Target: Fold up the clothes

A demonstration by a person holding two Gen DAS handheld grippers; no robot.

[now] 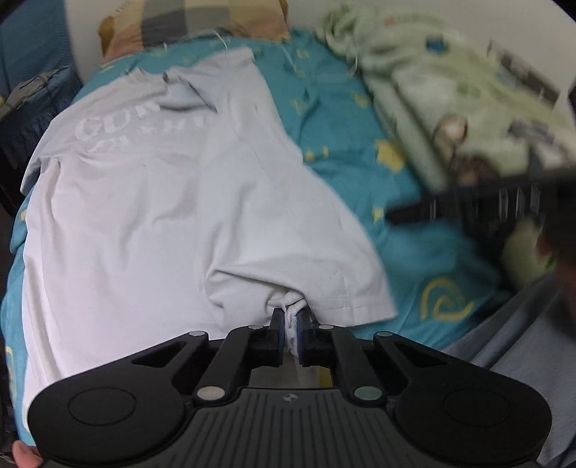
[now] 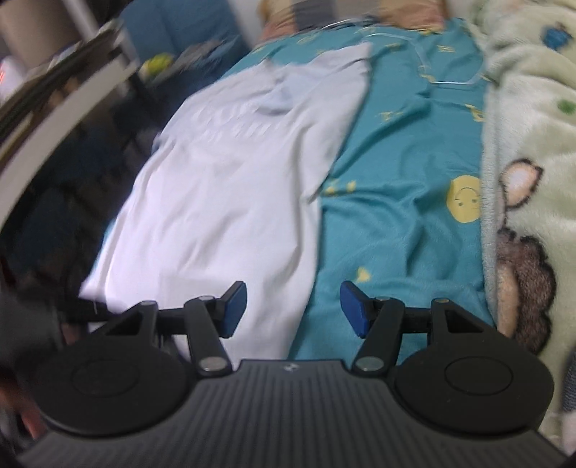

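Note:
A pale grey T-shirt (image 1: 151, 201) with faint white lettering lies spread on a teal bedsheet (image 1: 345, 118). My left gripper (image 1: 291, 325) is shut on a bunched fold of the shirt's near hem. In the right wrist view the same T-shirt (image 2: 223, 187) lies to the left on the teal bedsheet (image 2: 399, 216). My right gripper (image 2: 293, 309) is open and empty, its blue pads (image 2: 235, 306) wide apart, hovering over the shirt's near right edge. The right gripper also shows blurred at the right of the left wrist view (image 1: 468, 205).
A pale green fleece blanket (image 2: 529, 144) with cartoon animals lies along the right side of the bed. A checked pillow (image 1: 194, 25) sits at the head. White furniture (image 2: 61, 97) and dark clutter stand off the bed's left side.

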